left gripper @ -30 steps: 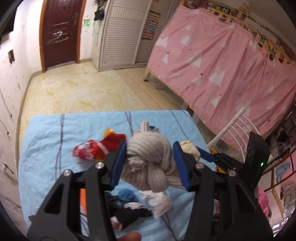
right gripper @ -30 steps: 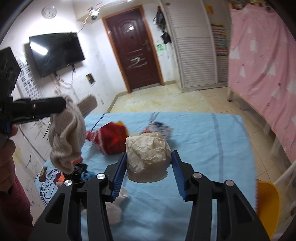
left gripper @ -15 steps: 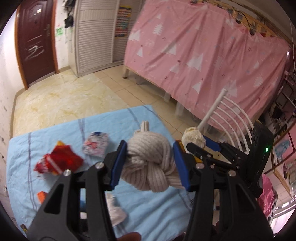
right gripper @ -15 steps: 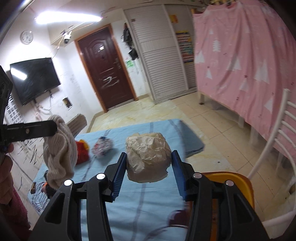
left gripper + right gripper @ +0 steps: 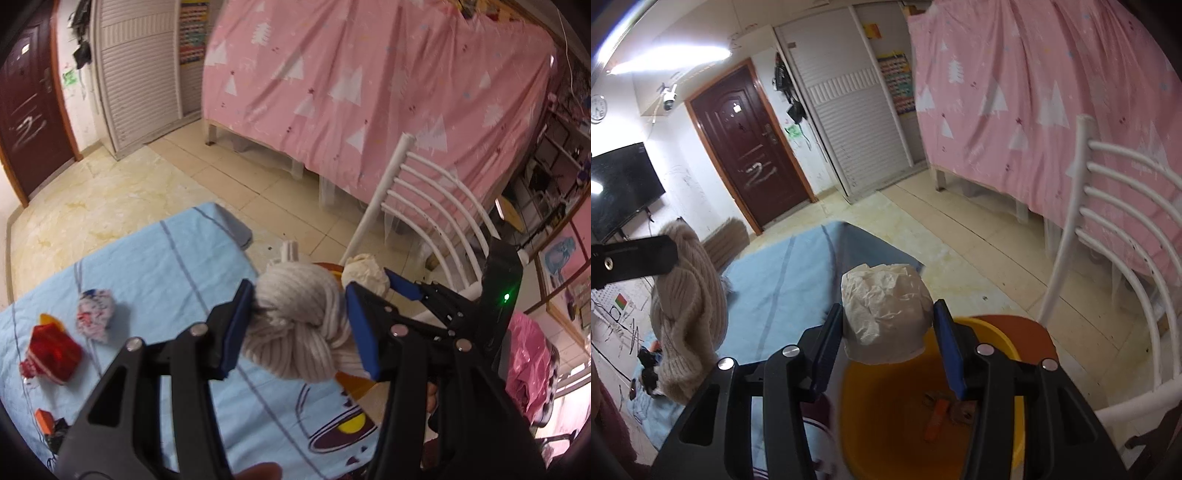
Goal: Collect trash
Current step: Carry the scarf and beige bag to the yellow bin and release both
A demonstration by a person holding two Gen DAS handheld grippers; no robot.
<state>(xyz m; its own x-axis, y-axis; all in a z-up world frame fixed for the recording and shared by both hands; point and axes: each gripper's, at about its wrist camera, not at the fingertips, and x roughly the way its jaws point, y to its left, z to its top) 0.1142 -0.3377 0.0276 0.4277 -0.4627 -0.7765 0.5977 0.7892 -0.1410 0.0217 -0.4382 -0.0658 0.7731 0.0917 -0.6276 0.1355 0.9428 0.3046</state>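
- Seen from the left wrist view, the left gripper (image 5: 299,317) has its blue pads pressed against both sides of a knotted beige knit bundle (image 5: 295,332), jaws part-way apart around it, above the edge of the blue sheet (image 5: 147,273).
- Just beyond it, the right gripper (image 5: 373,278) clamps a crumpled paper ball (image 5: 364,271) in front of the white chair (image 5: 436,206).
- On the sheet to the left lie a red wrapper (image 5: 51,350) and a small pink-and-white crumpled wrapper (image 5: 94,314), near each other but apart.
- Next, from the right wrist view, the right gripper (image 5: 888,332) squeezes the crumpled paper ball (image 5: 884,317) between its pads, half-open around it, over the rim of the yellow bucket (image 5: 886,424).
- Inside the bucket lie an orange scrap and brownish bits, blurred.
- At left, the knit bundle (image 5: 687,306) hangs from the left gripper's black finger (image 5: 635,258) over the sheet (image 5: 783,280).
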